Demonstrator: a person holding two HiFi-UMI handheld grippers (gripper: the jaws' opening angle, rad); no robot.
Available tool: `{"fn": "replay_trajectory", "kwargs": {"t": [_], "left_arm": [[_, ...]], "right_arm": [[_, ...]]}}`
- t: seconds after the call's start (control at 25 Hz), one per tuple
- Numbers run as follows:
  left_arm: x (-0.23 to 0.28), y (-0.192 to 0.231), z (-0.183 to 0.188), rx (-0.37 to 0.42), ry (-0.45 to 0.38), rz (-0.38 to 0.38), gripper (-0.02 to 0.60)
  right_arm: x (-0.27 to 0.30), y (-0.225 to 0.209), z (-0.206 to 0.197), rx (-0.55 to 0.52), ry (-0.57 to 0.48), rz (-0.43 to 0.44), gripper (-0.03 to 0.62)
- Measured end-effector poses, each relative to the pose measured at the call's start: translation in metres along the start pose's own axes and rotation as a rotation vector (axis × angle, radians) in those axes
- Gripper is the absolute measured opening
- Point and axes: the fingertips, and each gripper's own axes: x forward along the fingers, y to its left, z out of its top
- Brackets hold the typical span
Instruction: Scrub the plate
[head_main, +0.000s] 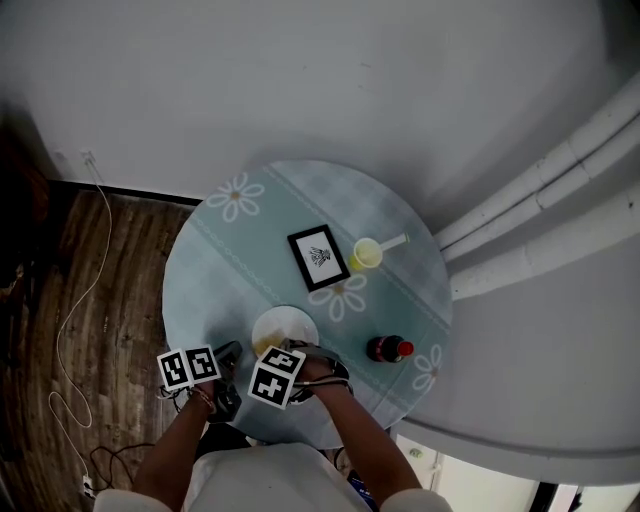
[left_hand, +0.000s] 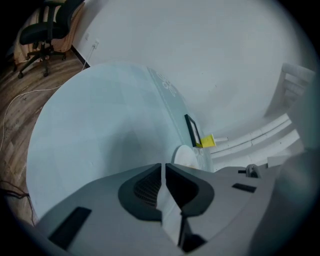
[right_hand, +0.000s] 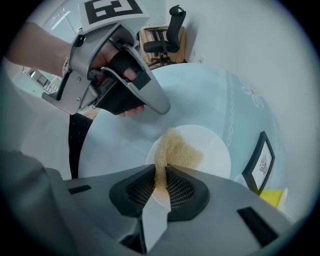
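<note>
The right gripper is pointing down over the white plate, its jaws pinching a tan scrubbing pad that seems to be resting on the plate. The plate is sitting near the person's edge of the tabletop. The left gripper is hovering just beside it, jaws closed together on nothing.

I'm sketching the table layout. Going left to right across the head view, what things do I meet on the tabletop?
plate → picture frame → red-capped bottle
</note>
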Motion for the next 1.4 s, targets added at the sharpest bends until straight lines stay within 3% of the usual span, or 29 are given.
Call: {"fn": "replay_trajectory", "kwargs": {"t": [0.52, 0.8, 1.12, 1.4], "left_arm": [[-0.01, -0.015, -0.006, 0.053, -0.007, -0.008, 0.032], [-0.017, -0.038, -0.009, 0.144, -0.021, -0.041, 0.029], [-0.025, -0.054, -0.02, 0.204, -0.013, -0.096, 0.023], [-0.028, -0.075, -0.021, 0.302, -0.016, -0.116, 0.023]], "right_arm": [[-0.005, 0.021, -0.04, 0.162, -0.011, -0.005, 0.064], [-0.01, 0.012, -0.064, 0.293, -0.039, -0.049, 0.064], [-0.035, -0.001, -0.096, 0.579, -0.228, -0.071, 0.064], [-0.057, -0.007, -0.13, 0.676, -0.322, -0.176, 0.064]]}}
